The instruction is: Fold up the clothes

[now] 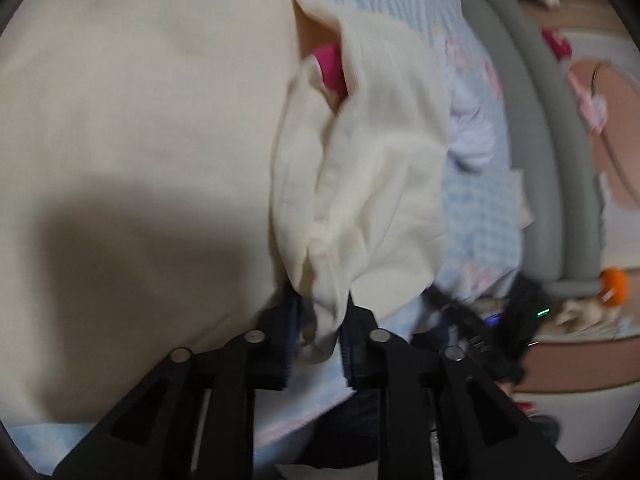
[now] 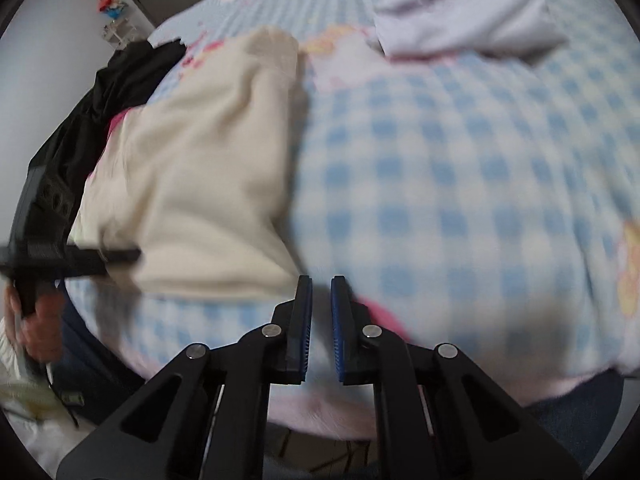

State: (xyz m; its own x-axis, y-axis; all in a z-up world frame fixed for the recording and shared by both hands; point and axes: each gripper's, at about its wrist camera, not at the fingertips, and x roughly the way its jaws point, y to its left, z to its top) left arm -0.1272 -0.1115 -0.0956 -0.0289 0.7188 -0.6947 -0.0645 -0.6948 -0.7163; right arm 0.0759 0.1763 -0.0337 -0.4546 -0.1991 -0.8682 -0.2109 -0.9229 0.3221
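I have a bunched edge of the cream garment (image 1: 352,184) pinched between the fingers of my left gripper (image 1: 320,320), and the cloth hangs out past the tips so I can carry that edge over the rest of it. The body of the garment spreads ahead and to the left of this tool, over the checked blanket (image 1: 476,216); something pink (image 1: 330,68) shows through a gap in it. My right gripper (image 2: 321,330) is almost closed with nothing in it, hovering over bare blanket, with the garment just ahead to its left. I judge it is between grips. A folded pale cloth (image 2: 464,16) lies well ahead.
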